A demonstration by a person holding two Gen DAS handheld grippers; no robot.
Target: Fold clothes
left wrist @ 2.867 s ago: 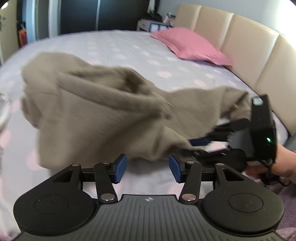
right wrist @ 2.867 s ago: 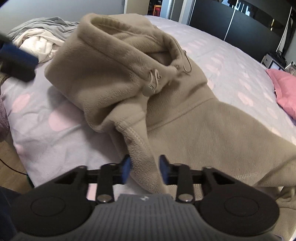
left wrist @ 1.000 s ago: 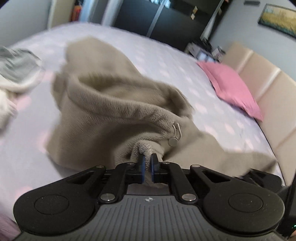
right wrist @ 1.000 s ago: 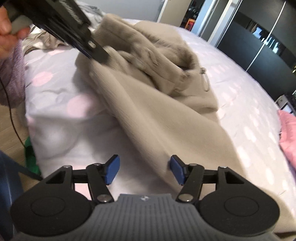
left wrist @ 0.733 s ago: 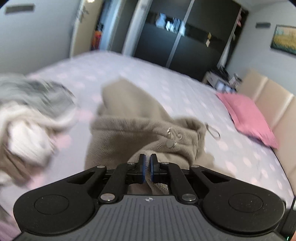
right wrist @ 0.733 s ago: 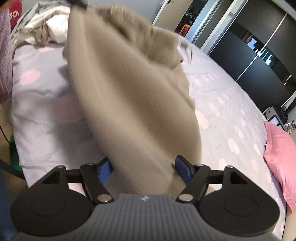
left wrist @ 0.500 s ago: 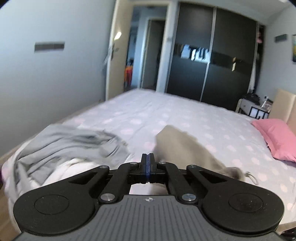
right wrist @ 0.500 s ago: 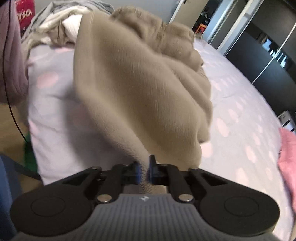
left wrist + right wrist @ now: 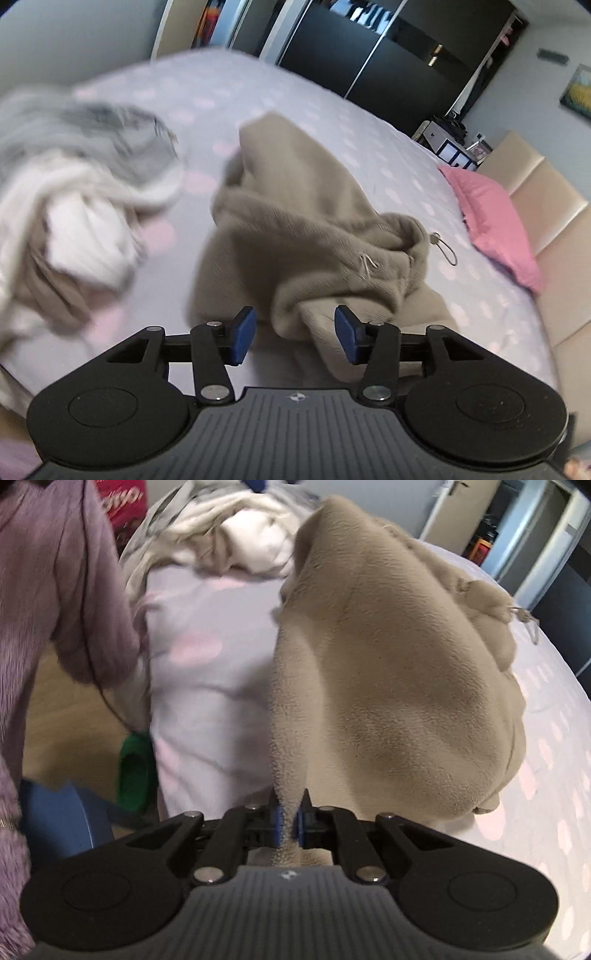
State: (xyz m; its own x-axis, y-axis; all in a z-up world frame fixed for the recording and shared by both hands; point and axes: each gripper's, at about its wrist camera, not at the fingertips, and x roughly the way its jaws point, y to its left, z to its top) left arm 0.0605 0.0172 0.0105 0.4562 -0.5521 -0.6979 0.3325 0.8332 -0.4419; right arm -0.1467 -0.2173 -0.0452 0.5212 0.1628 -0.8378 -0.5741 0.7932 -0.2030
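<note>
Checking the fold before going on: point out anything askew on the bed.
The beige hoodie lies bunched, not flat; the right claw pinches one edge. Beside it, a loose heap of white and grey clothes.

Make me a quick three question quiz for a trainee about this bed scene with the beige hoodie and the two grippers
1. True or false: the right gripper is clamped on an edge of the hoodie.
2. The left gripper's pads are: A) pressed on fleece, B) apart, opening, with a fold between them untouched, C) out of view.
3. What colour is the pillow by the headboard?

Key: 1 true. 2 B. 3 pink.
</note>
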